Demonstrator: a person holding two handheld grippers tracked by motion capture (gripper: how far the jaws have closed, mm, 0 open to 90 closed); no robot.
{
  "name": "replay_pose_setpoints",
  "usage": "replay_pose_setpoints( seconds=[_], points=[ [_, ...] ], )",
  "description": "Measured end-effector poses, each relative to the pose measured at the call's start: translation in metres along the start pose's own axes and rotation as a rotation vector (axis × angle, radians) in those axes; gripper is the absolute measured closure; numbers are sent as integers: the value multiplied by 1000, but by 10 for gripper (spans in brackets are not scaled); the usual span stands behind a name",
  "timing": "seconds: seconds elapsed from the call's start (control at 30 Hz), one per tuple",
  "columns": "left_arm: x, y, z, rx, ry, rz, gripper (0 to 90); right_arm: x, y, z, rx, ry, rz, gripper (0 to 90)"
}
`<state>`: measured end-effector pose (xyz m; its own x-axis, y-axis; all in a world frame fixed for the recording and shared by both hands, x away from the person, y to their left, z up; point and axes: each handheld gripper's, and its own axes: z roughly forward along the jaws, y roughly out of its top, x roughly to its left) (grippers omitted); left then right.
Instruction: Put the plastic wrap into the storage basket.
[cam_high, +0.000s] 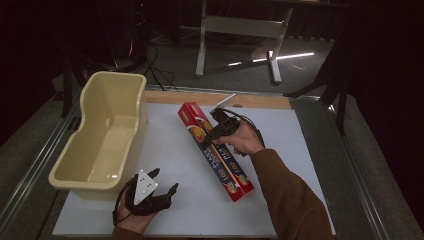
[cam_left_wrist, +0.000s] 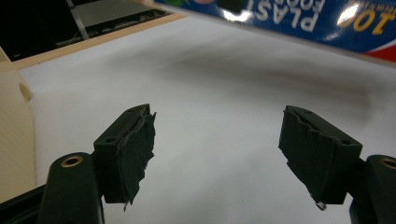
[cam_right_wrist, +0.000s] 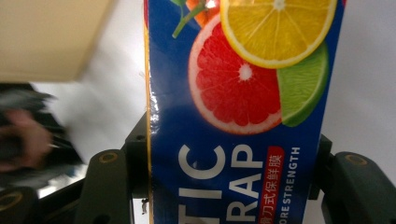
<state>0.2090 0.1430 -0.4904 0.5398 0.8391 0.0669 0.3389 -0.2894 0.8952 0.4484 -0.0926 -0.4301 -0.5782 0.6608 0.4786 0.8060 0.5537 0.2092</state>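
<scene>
A long red and blue plastic wrap box (cam_high: 223, 165) with citrus pictures lies diagonally over the white sheet (cam_high: 165, 145). My right gripper (cam_high: 220, 128) is shut on it near its far half. In the right gripper view the jaws of the right gripper (cam_right_wrist: 231, 158) press both long sides of the box (cam_right_wrist: 243, 93). My left gripper (cam_high: 165, 180) stands open near the sheet's front left, beside the tub, with nothing between its fingers. Its open jaws (cam_left_wrist: 217, 140) face bare sheet, with the box (cam_left_wrist: 280, 18) farther off and a soft shadow under it.
A cream plastic tub (cam_high: 115, 80) stands at the left edge of the sheet, its inside bare; its wall shows as the tub (cam_left_wrist: 14, 130) and its corner as the tub (cam_right_wrist: 51, 37). A wooden strip (cam_high: 260, 100) runs along the table's far edge. Table legs stand on the dark floor beyond.
</scene>
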Motion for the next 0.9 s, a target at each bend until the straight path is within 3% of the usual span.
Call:
replay_pose_setpoints(
  seconds=[0.13, 0.27, 0.57, 0.9],
  points=[
    [0, 0, 0, 0, -1, 2, 261, 9, 4, -10, -45, 87, 22, 403],
    [0, 0, 0, -2, -2, 3, 260, 18, 7, -17, -76, 128, 23, 402],
    [-1, 0, -1, -8, -5, 5, 260, 37, 18, -33, -174, 281, 61, 401],
    [-1, 0, -1, -11, -7, 5, 260, 50, 32, -42, -251, 391, 69, 401]
  ],
)
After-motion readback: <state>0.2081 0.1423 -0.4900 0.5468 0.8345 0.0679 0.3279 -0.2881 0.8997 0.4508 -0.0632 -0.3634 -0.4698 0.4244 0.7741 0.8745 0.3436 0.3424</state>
